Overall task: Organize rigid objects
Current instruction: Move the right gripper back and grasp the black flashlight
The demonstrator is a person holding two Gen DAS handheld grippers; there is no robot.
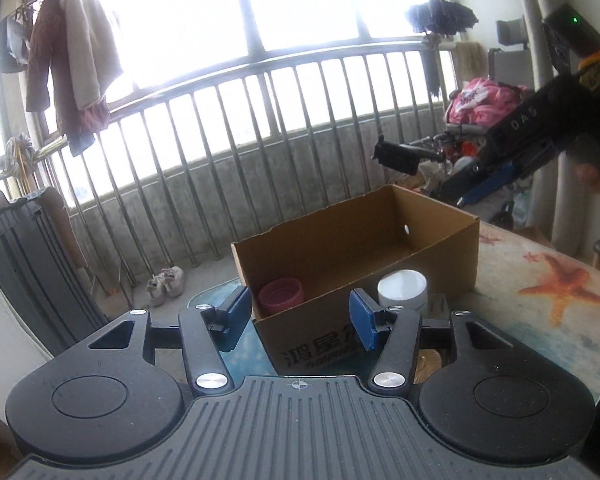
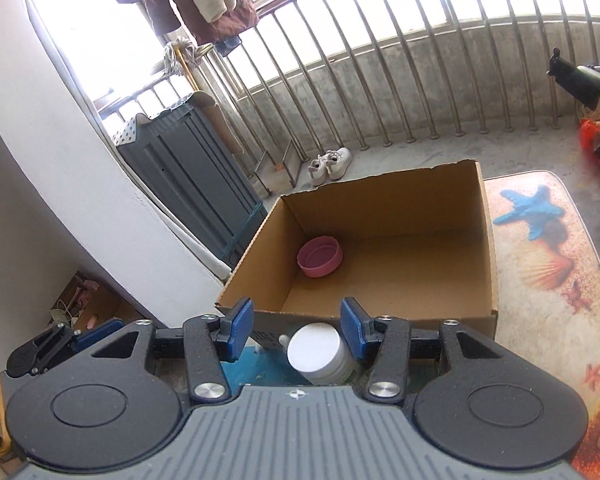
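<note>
An open cardboard box (image 1: pixel 440 248) (image 2: pixel 488 280) stands on the table, with a pink cup (image 1: pixel 281 295) (image 2: pixel 320 257) lying in one corner. A white-lidded jar (image 1: pixel 401 286) (image 2: pixel 318 349) stands on the table outside the box, against its wall. My left gripper (image 1: pixel 300 322) hovers at the box's near corner, open, with nothing between its blue pads. My right gripper (image 2: pixel 296 332) is open above the jar. The jar shows between its fingers, close to the right pad (image 2: pixel 352 334) and clear of the left one. The right tool's black body (image 1: pixel 516 128), held in a hand, is at the upper right.
The table (image 1: pixel 540 320) wears a seashell and starfish cloth. A metal railing (image 1: pixel 260 140) runs behind, with shoes (image 2: pixel 330 164) on the floor and a grey cabinet (image 2: pixel 192 176) to the left. A white wall (image 2: pixel 80 200) stands close to the box's left side.
</note>
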